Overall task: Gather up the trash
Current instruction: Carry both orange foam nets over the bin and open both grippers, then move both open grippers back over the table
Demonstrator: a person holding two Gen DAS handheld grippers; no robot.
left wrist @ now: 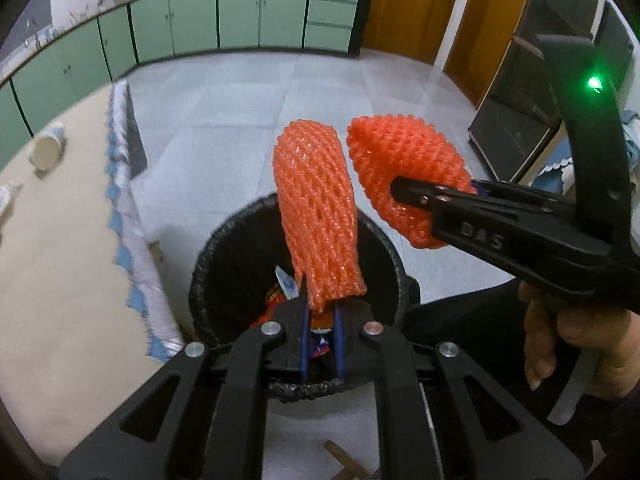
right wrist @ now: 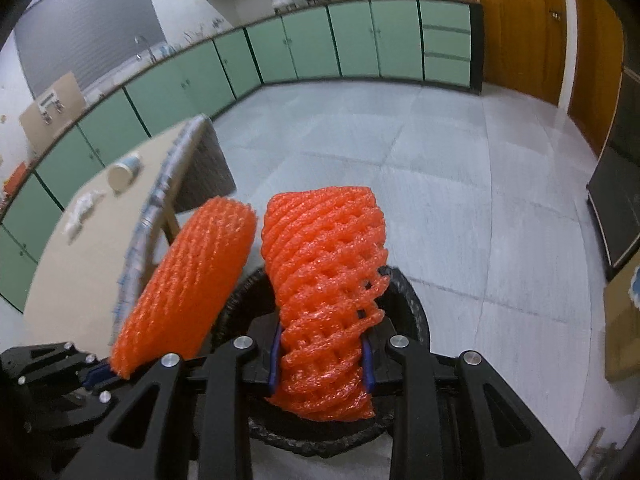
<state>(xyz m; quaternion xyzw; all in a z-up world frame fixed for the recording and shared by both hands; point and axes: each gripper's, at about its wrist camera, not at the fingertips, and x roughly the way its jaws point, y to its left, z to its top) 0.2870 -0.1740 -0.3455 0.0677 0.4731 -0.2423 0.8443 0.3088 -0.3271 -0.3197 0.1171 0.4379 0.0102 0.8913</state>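
My left gripper [left wrist: 322, 312] is shut on the lower end of an orange foam fruit net [left wrist: 316, 208] and holds it upright over a black-lined trash bin [left wrist: 224, 248]. The same net shows at left in the right wrist view [right wrist: 188, 292]. My right gripper [right wrist: 322, 356] is shut on a second orange foam net [right wrist: 324, 280], also above the bin [right wrist: 412, 312]; it appears from the right in the left wrist view [left wrist: 404, 176]. Colourful wrappers [left wrist: 280, 292] lie inside the bin.
A beige table [left wrist: 60, 240] with a paper cup [left wrist: 46, 152] and crumpled white tissue [right wrist: 82, 208] stands to the left of the bin. Green cabinets [right wrist: 320, 44] line the far wall. A wooden door [left wrist: 408, 4] and a dark cabinet [left wrist: 532, 100] are at right.
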